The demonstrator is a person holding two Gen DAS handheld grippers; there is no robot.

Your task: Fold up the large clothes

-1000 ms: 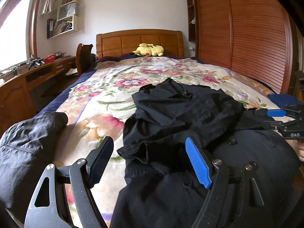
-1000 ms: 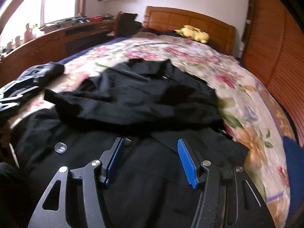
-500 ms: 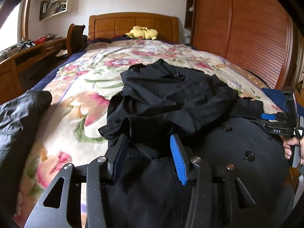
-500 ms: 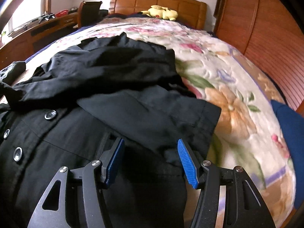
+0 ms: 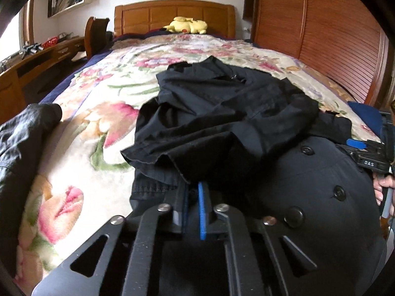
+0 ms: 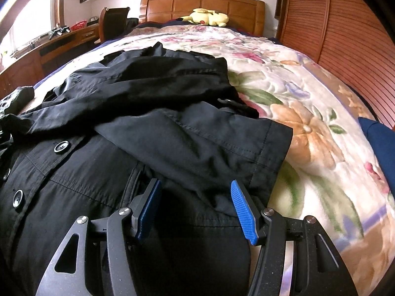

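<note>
A black coat [image 5: 308, 177] of matte woven cloth lies across the near end of a bed, its double row of round, glossy buttons [image 5: 305, 151] facing up and its upper half bunched into soft, creased folds toward the middle of the mattress. A sleeve [image 6: 222, 143] with a stitched, squared-off cuff is folded over the coat's front, ending just short of the bed's right edge.

The left gripper [image 5: 192, 197], black metal arms with ribbed blue pads, has its jaws pressed together on a fold of the coat's fabric near the hem at the bed's near left side; a strip of dark cloth sits between the pads. The right gripper [image 6: 195, 197] rests low over the coat near the cuff with its jaws spread apart, cloth lying beneath and between them, the pads not pressing on it. In the left wrist view a hand [image 5: 384, 187] grips that tool at the bed's right edge.

The quilted floral bedspread [image 6: 308, 123], in cream, pink, orange and green, covers the mattress. A yellow plush toy [image 5: 186, 24] lies against the panelled wooden headboard [image 5: 148, 14]. Another dark, crinkled garment [image 5: 22, 133] is heaped at the bed's left edge. Slatted wooden wardrobe doors [image 5: 333, 32] line the right wall.
</note>
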